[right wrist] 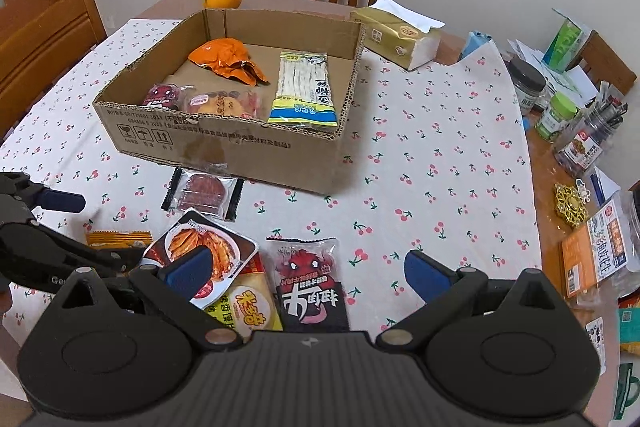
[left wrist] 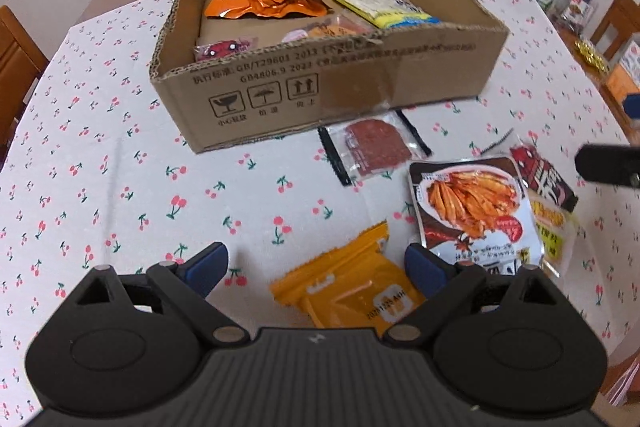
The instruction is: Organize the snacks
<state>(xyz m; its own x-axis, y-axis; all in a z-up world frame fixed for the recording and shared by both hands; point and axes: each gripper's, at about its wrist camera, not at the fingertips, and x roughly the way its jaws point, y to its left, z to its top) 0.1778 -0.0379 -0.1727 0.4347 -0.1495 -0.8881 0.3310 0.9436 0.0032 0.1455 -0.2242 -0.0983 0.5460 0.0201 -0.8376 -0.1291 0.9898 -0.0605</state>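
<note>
Just below the left gripper (left wrist: 316, 269), jaws apart and empty, lay an orange packet (left wrist: 352, 291). The right gripper (right wrist: 308, 273) gaped too. Closing on that thin, flat packet might only pinch the tablecloth (left wrist: 120, 187).

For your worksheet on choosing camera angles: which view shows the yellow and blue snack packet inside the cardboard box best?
The right wrist view: the yellow and blue packet lies in full sight there. In the left wrist view the box's near wall hides its lower end.

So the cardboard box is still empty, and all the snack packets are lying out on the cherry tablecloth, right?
Not quite: the cardboard box is not empty. The right wrist view shows several packets in it, among them an orange packet and a noodle packet. Other packets do lie on the cherry tablecloth.
</note>
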